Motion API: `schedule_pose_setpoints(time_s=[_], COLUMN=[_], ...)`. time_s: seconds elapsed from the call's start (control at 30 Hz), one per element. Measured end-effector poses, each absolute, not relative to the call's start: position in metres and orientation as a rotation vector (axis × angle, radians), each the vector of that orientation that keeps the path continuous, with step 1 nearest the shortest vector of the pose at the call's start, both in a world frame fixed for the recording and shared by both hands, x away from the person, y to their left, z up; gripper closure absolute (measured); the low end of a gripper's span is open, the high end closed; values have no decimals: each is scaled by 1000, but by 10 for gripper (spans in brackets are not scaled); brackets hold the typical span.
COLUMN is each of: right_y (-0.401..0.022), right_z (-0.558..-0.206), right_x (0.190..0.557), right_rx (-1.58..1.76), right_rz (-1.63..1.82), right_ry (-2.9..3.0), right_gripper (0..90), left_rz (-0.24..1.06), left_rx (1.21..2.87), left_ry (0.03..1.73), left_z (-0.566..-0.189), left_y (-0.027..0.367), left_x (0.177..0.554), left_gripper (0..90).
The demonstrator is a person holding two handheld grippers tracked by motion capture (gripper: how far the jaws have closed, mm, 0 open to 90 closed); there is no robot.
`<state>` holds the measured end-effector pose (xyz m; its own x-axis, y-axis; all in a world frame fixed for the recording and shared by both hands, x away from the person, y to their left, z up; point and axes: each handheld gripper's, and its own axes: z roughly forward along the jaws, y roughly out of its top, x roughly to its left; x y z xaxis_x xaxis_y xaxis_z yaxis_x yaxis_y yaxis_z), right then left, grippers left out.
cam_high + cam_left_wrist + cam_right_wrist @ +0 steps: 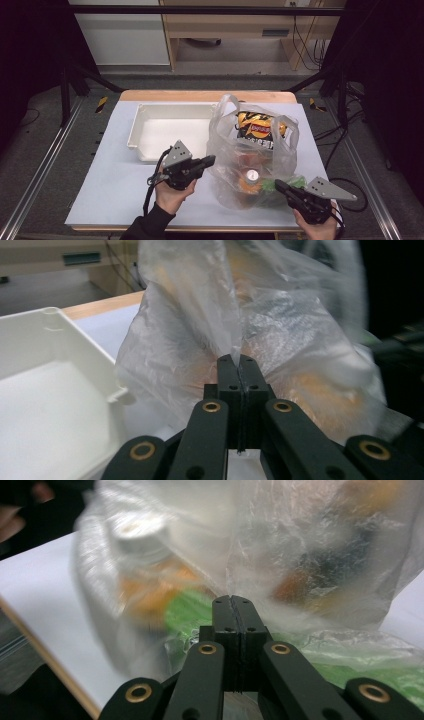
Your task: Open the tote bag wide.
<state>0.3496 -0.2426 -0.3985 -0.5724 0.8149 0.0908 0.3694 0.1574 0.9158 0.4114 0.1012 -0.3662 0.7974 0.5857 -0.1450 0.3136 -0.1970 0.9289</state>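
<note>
— Where's the bag right now?

— I see the clear, crinkly plastic carrier bag (250,150) standing on the white table (110,190), just right of the shallow white plastic tray (165,127). Through the film I can make out a yellow crisp packet (257,127) at the back, an orange bottle with a white cap (251,177) in front and something green (285,182) low on the right.

— And your left gripper?

— My left gripper (211,160) sits at the bag's left side, jaws fully together. In the left gripper view a fold of the bag's film (235,347) runs down to the tips and seems pinched there.

— The right one?

— My right gripper (278,184) is at the bag's lower right corner, jaws closed tight. In the right gripper view its tips (232,602) meet the film; whether they grip it, I cannot tell.
</note>
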Motion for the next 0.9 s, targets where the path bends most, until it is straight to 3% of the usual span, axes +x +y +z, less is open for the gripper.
schedule_pose_setpoints(time_s=[0.27,0.47,0.57,0.6,0.63,0.83,0.9], right_y=[-235,-245,-248,-248,-249,-250,-253], right_z=[-408,-409,-403,-403,-402,-402,-399], right_x=[362,352,347,347,345,337,336], right_rx=[1139,1149,1125,1125,1133,1116,1119], right_rz=[1404,1462,1448,1448,1435,1439,1458], right_ry=[1978,1953,1919,1919,1905,1901,1885], right_gripper=[858,770,646,646,565,469,452], left_rz=[247,237,219,219,215,218,249], left_rx=[1895,2002,2049,2049,2064,2059,2026], left_ry=[575,546,558,558,560,577,591], left_z=[-383,-411,-425,-425,-430,-433,-426], left_y=[84,66,58,58,56,58,63], left_x=[379,372,375,375,376,377,376], left_gripper=[900,900,900,900,900,899,780])
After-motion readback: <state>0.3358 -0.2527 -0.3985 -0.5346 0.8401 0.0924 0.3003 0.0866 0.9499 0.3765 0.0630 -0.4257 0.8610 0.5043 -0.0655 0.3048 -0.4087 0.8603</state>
